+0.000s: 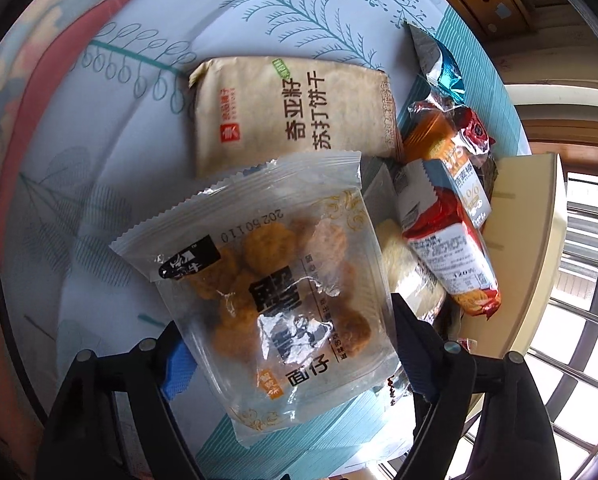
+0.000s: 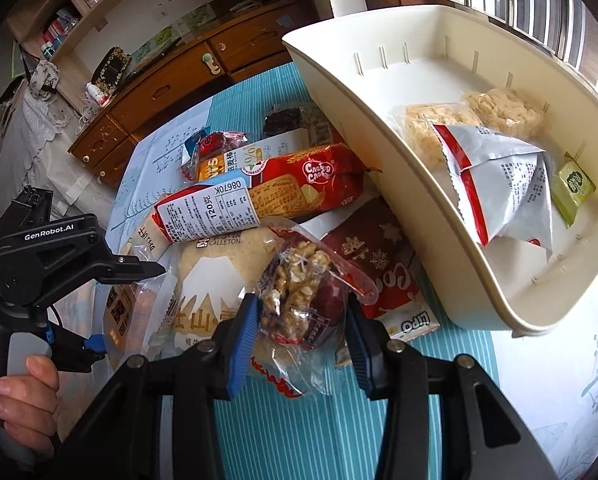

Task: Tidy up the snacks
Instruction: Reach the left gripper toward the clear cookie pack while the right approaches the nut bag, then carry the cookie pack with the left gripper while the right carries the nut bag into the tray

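Gripping two snacks at once | your left hand-held gripper point(image 1: 287, 364) clamps the clear nugget bag point(image 1: 275, 280) | your right hand-held gripper point(image 2: 299, 344) pinches the walnut packet point(image 2: 299, 292) above the pile, presumably bound for the cream bin point(image 2: 383, 128) at the table's window-side edge.

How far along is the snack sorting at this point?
Early on. Done: the cream bin holds a few packs, including a white-and-red bag. In hand: the left gripper holds the clear pack of fried snacks; the right gripper grips a walnut-date pack. Left: the red biscuit pack and others lie outside the bin.
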The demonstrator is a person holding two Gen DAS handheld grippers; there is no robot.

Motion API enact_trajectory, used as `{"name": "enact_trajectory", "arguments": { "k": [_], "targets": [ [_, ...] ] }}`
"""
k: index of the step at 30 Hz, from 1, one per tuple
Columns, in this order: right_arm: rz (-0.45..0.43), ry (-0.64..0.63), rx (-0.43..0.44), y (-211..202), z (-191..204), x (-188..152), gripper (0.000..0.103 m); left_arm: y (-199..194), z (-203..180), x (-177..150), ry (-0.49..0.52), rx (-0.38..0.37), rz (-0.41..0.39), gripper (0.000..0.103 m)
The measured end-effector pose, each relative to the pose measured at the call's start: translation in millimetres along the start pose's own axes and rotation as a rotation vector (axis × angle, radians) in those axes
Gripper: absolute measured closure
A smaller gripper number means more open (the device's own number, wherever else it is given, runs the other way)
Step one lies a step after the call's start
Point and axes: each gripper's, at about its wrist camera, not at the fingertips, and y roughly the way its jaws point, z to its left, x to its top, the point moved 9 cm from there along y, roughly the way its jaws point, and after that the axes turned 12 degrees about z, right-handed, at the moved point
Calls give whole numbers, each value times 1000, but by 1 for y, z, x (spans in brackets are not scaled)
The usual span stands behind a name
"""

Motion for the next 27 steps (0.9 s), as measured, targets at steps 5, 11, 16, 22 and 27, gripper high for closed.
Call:
{"name": "enact_trajectory", "arguments": {
  "k": [5,11,16,22,27],
  "targets": [
    [12,-35,19,-9,6,-2,61,-10,-2,-17,-1,11,-19,20],
    [-13,-120,64,-33,17,1,61,-26,-1,-43,-9,1,-44,20],
    [-46,-199,87,-56,20,5,61,-41,-4,-67,6,-20,-101,20],
    [-91,-298,83,-85,17,9,61,-58,-26,-96,71,-31,-198,20],
    [-148,-373,64,-112,6,13,60,-62,-61,-119,149,-26,-283,20]
  ]
}}
